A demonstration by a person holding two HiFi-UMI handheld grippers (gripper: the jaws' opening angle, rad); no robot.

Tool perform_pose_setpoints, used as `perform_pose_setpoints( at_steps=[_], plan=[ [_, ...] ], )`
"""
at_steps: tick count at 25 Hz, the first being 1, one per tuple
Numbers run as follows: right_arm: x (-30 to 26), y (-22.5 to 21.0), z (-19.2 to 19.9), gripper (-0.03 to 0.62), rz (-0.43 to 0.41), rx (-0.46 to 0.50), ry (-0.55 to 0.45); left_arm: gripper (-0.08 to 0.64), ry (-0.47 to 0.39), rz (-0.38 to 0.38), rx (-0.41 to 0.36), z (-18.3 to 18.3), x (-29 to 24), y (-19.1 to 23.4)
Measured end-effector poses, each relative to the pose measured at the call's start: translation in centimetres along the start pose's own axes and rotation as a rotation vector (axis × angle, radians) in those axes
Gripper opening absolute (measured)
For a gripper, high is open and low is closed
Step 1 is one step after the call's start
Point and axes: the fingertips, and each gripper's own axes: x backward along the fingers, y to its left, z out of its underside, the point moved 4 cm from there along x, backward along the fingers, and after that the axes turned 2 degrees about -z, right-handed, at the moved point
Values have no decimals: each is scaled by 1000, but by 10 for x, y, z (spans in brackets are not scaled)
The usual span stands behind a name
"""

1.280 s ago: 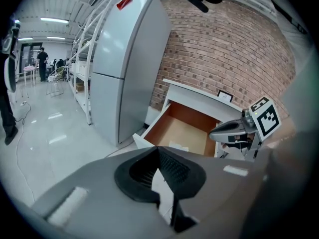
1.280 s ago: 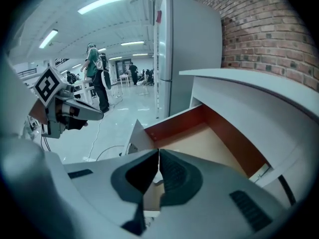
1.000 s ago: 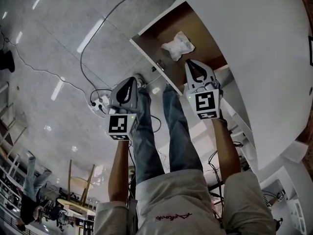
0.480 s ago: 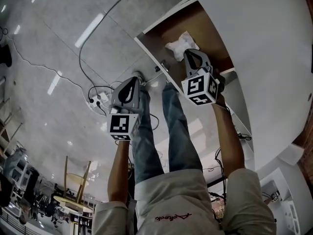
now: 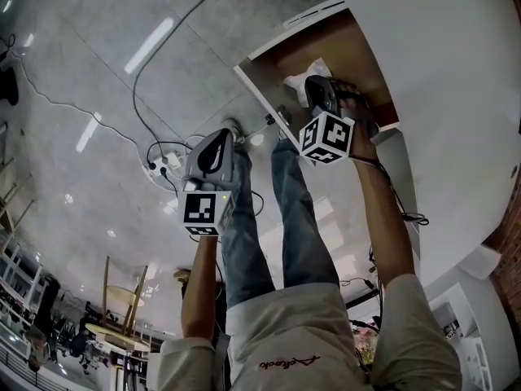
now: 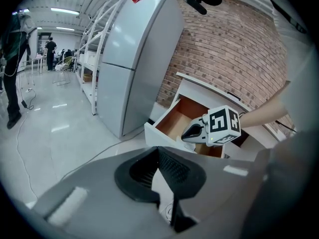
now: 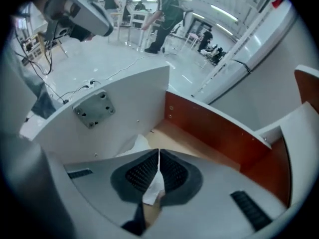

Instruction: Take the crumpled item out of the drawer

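Tall grey fridge (image 6: 134, 59) stood upper centre in left gripper view, brick wall (image 6: 234, 49) right of it. People (image 6: 50, 51) far off, upper left. Head view: cable (image 5: 135, 96) ran over glossy floor (image 5: 73, 47) to power strip (image 5: 165, 164), left of centre. Chair (image 5: 122, 287) lower left.

Colours here are pretty muted tbh. The open wooden drawer (image 5: 360, 43) at the top of the head view is warm reddish-brown inside with a plain white front. The crumpled white paper item (image 5: 303, 78) is the brightest white in there. The left gripper (image 5: 225, 134) and right gripper (image 5: 313, 88) are both light grey with black ribbed pads and black-and-white square markers. The glossy tiled floor (image 5: 98, 72) is pale grey with white light streaks. The person's jeans (image 5: 244, 235) are faded blue. Over in the left gripper view, the brick wall (image 6: 234, 49) is red-brown and the tall fridge (image 6: 132, 63) silver-grey.
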Motion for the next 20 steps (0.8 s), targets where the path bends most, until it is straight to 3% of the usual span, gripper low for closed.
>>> perform_pose_setpoints(
  at_steps=[10, 15, 17, 20],
  plan=[
    [-18, 14, 3, 14, -65, 391, 90, 9, 2, 4, 22, 4, 0, -2],
    [-23, 12, 5, 18, -110, 379, 105, 9, 5, 6, 22, 5, -1, 0],
    [-27, 13, 6, 109, -139, 381, 114, 9, 4, 8, 23, 6, -1, -1],
    [-37, 11, 5, 127, -151, 401, 133, 9, 5, 9, 26, 7, -1, -1]
  ],
)
